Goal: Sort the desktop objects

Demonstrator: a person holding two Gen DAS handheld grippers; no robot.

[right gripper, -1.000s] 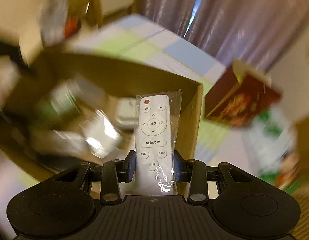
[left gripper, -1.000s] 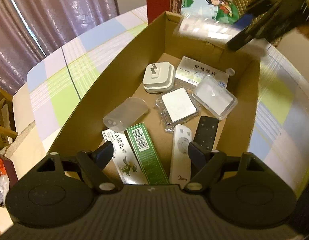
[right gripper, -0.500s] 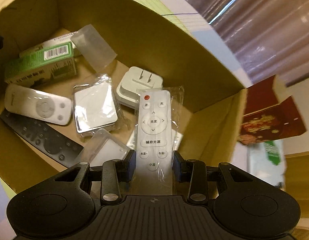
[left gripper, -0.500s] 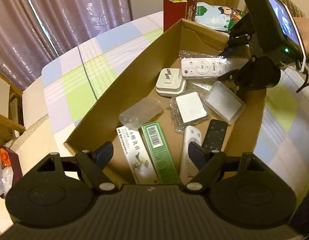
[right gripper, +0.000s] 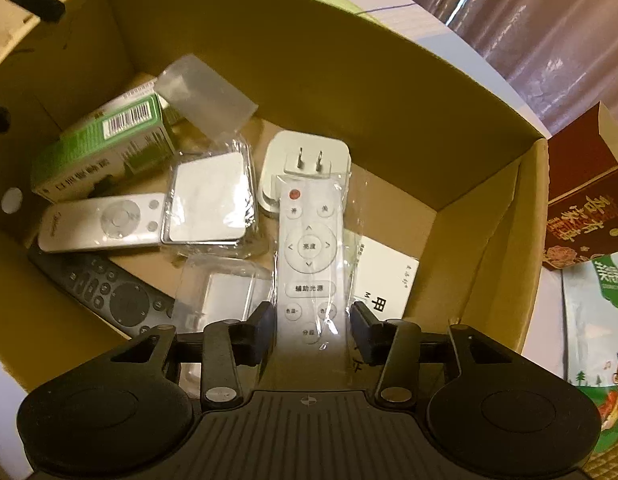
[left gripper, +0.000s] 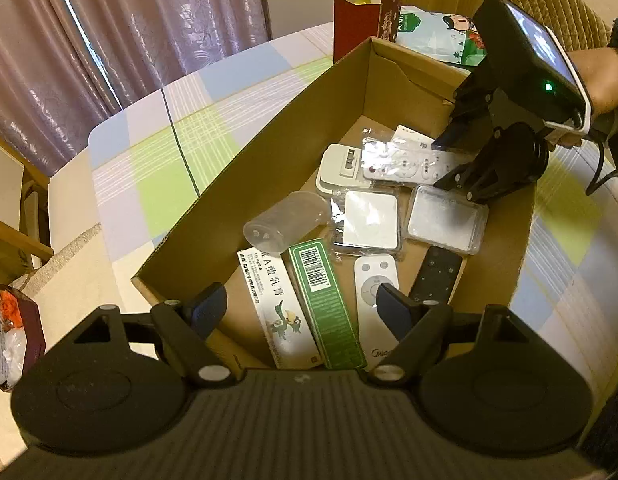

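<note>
A cardboard box [left gripper: 293, 92] [right gripper: 349, 64] holds several objects. My right gripper [right gripper: 312, 326] [left gripper: 453, 160] is inside the box's far end. A bagged white remote [right gripper: 309, 256] [left gripper: 405, 164] lies between its fingers, resting on a white plug adapter [right gripper: 305, 156] [left gripper: 341, 164]. The fingers [right gripper: 261, 328] stand slightly apart from the remote's sides, so the gripper is open. My left gripper [left gripper: 301, 308] is open and empty above the box's near end, over a green box [left gripper: 325, 300] and a white round-button remote [left gripper: 375, 292].
The box also holds a black remote [left gripper: 435, 276], a clear plastic cup [left gripper: 285, 224], two bagged white squares [left gripper: 369, 224] and medicine boxes [left gripper: 277, 312]. A red carton [left gripper: 357, 20] and a snack bag [left gripper: 437, 36] stand behind it on the checked tablecloth [left gripper: 157, 160].
My right gripper came down into the box with the bagged remote, laid it on the plug adapter and opened its fingers. My left gripper drew back a little.
</note>
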